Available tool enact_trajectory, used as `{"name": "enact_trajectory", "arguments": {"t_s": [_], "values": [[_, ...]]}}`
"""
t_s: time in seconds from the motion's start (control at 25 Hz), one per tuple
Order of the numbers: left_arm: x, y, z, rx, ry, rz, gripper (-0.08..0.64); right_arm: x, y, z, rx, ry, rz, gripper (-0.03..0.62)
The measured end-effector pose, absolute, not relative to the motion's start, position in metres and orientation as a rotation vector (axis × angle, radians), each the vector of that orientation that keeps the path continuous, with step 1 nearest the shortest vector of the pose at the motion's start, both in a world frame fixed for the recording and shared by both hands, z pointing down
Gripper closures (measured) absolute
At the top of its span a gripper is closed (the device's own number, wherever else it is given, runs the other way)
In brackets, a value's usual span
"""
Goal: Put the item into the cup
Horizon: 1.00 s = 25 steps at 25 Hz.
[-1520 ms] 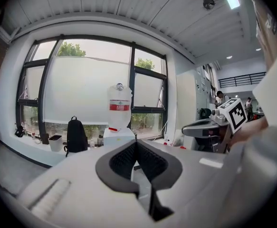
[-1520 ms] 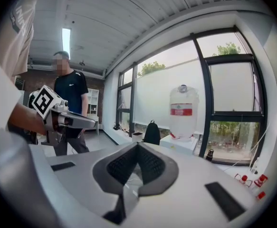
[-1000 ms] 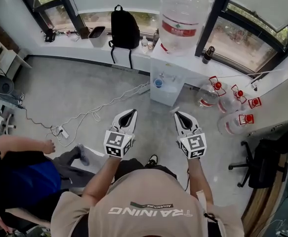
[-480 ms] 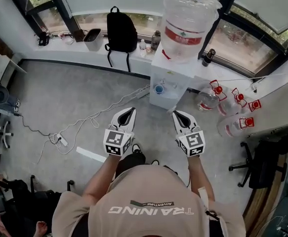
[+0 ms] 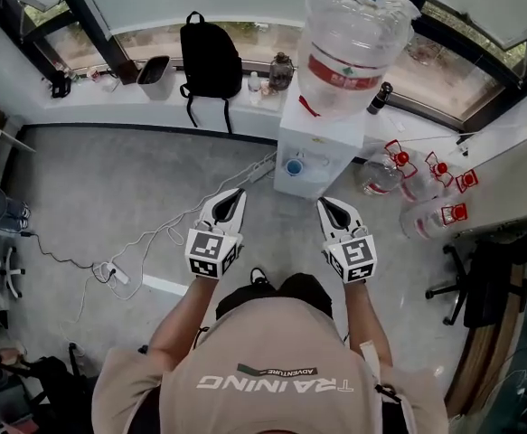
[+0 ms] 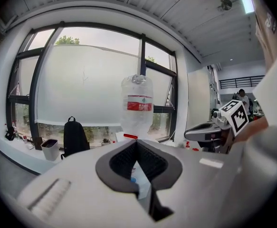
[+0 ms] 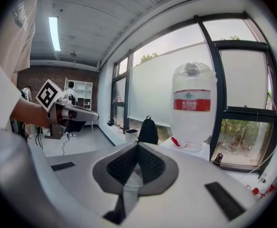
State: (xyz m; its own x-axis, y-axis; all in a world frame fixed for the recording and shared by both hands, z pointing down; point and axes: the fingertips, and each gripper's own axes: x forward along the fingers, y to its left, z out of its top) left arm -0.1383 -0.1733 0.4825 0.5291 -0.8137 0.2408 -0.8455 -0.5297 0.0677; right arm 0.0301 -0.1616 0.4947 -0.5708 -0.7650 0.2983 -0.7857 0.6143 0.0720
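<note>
Both grippers are held out side by side over the grey floor, pointing at a white water dispenser (image 5: 315,156) with a big clear bottle (image 5: 353,43) on top. My left gripper (image 5: 236,193) is shut with nothing in it, its tips meeting (image 6: 137,142). My right gripper (image 5: 323,204) is also shut and empty (image 7: 138,144). The bottle (image 6: 137,103) stands straight ahead in the left gripper view and slightly right (image 7: 191,108) in the right gripper view. A small blue round part (image 5: 293,166) shows on the dispenser's front. No cup or loose item can be made out.
A black backpack (image 5: 209,57) and a grey bin (image 5: 153,69) sit on the window sill. Spare water bottles (image 5: 408,188) lie right of the dispenser. A white cable with a power strip (image 5: 114,272) runs across the floor at left. An office chair (image 5: 480,287) stands at right.
The view has moved forward toward the dispenser with both grippers held as before. The seated person at the left has dropped out of sight.
</note>
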Motion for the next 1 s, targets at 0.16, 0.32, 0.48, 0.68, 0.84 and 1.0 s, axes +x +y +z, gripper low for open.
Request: {"name": "enact_trajectory", "arguments": {"t_s": [0.16,0.32,0.48,0.68,0.84,1.0], "values": [[-0.143,-0.194,0.491,2.574,-1.397,0.264,0.552,0.025,-0.178,0.505,1.254,-2.516,0.134,0.581],[-0.135,-0.213,0.510,2.553,-1.373,0.280,0.554,0.027,-0.197,0.523,1.240,-2.508,0.169,0.581],[-0.127,-0.235,0.523,2.537,-1.357,0.315,0.552,0.025,-0.222,0.540,1.204,-2.516,0.200,0.581],[-0.115,-0.276,0.527,2.529,-1.354,0.347,0.552,0.023,-0.261,0.553,1.139,-2.520,0.203,0.581],[-0.099,-0.309,0.531,2.521,-1.363,0.356,0.552,0.024,-0.289,0.563,1.061,-2.538,0.204,0.581],[-0.092,-0.328,0.541,2.495,-1.370,0.346,0.554,0.011,-0.301,0.576,0.946,-2.555,0.191,0.581]]}}
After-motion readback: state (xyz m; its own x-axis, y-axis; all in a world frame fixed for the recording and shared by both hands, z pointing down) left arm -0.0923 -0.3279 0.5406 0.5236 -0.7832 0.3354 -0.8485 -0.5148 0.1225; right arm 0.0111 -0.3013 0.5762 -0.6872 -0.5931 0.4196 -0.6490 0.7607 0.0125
